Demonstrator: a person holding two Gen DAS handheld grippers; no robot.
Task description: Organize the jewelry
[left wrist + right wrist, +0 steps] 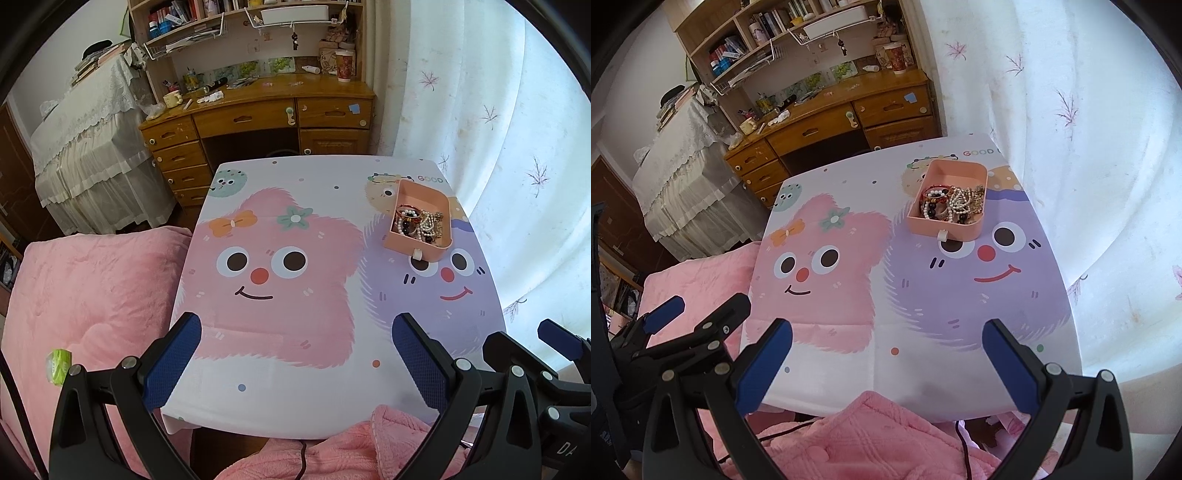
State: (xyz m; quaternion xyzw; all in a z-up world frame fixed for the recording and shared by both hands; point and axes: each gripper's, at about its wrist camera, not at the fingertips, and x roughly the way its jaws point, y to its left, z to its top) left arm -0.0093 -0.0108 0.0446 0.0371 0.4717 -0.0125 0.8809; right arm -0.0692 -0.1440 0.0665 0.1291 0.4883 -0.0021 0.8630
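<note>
Both wrists face table (295,398) (shared) from near edge.

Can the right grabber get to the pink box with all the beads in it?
Probably yes. The right gripper is open and empty, and only bare tablecloth lies between it and the pink box. The box has no lid, so the jewelry is exposed.

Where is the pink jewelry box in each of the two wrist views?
Left wrist view: pink jewelry box at right of centre, on the far right part of the table.
Right wrist view: upper middle, above the purple face.
Shared landmark: the purple cartoon face just below it.
</note>
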